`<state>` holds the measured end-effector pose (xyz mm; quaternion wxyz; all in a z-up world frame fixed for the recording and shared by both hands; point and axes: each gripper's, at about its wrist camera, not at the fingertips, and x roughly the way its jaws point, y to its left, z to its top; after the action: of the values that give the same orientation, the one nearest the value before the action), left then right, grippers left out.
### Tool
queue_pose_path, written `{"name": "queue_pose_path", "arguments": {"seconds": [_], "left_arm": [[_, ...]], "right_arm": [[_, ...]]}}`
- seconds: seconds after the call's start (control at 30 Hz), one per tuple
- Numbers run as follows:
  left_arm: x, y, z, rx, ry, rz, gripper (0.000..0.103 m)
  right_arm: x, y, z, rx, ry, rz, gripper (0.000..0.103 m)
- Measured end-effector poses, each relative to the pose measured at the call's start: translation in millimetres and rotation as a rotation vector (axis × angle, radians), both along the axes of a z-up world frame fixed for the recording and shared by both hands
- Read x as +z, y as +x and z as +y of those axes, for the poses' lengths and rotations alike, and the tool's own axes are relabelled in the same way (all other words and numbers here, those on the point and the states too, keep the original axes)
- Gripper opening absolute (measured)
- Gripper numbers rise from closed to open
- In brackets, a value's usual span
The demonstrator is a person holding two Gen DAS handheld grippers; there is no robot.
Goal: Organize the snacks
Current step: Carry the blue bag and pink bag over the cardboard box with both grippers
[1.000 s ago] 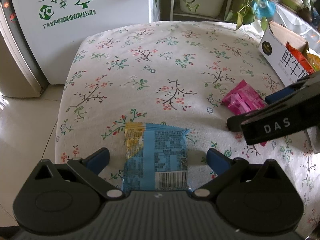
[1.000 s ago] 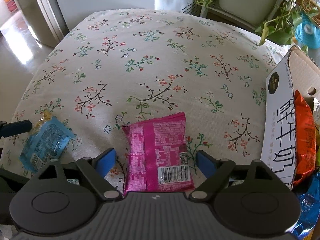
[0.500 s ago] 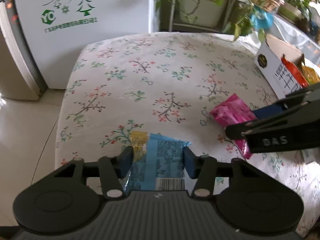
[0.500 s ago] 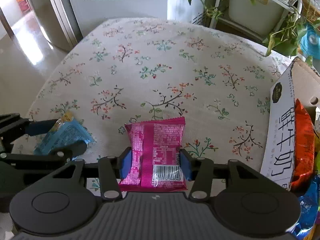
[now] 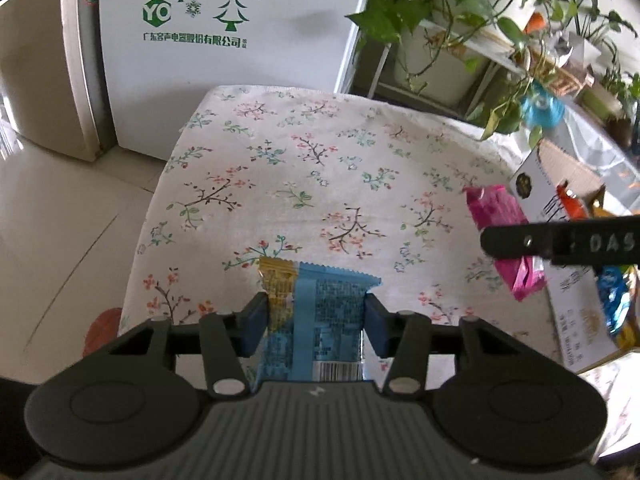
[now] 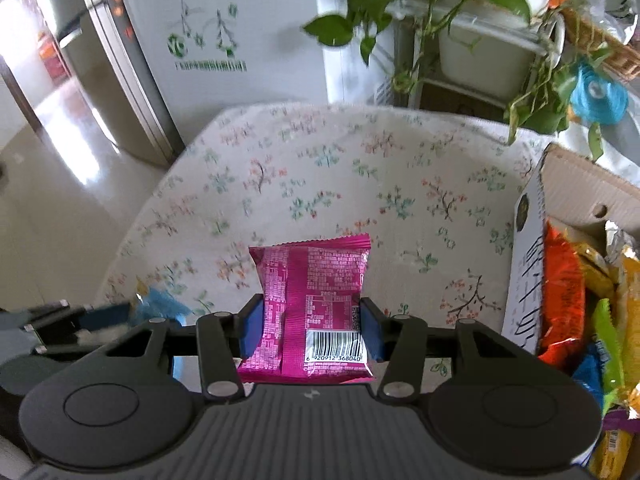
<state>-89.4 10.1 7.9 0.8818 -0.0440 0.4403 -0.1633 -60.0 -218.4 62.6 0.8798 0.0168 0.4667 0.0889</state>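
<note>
My left gripper (image 5: pixel 314 322) is shut on a blue and yellow snack packet (image 5: pixel 316 320), held clear of the floral tablecloth (image 5: pixel 304 168). My right gripper (image 6: pixel 310 330) is shut on a pink snack packet (image 6: pixel 312 292), lifted above the cloth. In the left wrist view the pink packet (image 5: pixel 500 220) hangs at the right under the other gripper's black arm. In the right wrist view the blue packet (image 6: pixel 160 306) shows blurred at the lower left. A cardboard box (image 6: pixel 576 184) with several snack bags stands at the right.
A white appliance (image 5: pixel 224 32) with green tree print stands beyond the table's far edge, a steel fridge (image 6: pixel 100 64) beside it. Potted plants (image 5: pixel 460 8) on a rack fill the back right. Tiled floor (image 5: pixel 52 208) lies left of the table.
Both grippers closed from open onto their packets, the left on the blue one, the right on the pink one. Both then lifted their packets up off the cloth.
</note>
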Motion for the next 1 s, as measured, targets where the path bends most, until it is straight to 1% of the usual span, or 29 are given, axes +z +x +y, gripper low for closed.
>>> {"name": "queue_pose_path", "arguments": {"seconds": [0.17,0.3,0.5,0.77,1.0], "left_arm": [[18.4,-7.7,-2.9,0.006,-0.029,-0.036,0.049],[34.6,-10.1,-10.4,0.0,-0.052,-0.068,0.049],[55.2,-14.7,-32.3,-0.039,-0.096,-0.095,0.049],[74.2,-20.7,-67.0,-0.098,-0.128,-0.115,0.049],[83.9,-25.2,-101.1,-0.153,-0.14,-0.127,0.049]], "right_arm": [[26.0,-9.6,-17.2,-0.033,0.055,-0.064,0.056],[45.0,-16.3,-43.4,-0.098,0.106,-0.112,0.056],[63.5,-30.9,-84.1,-0.206,0.154,-0.172,0.056],[77.1,-59.2,-127.2,-0.354,0.203,-0.239,0.056],[76.4,-86.9,-156.4,-0.466,0.196,-0.248,0.057]]}}
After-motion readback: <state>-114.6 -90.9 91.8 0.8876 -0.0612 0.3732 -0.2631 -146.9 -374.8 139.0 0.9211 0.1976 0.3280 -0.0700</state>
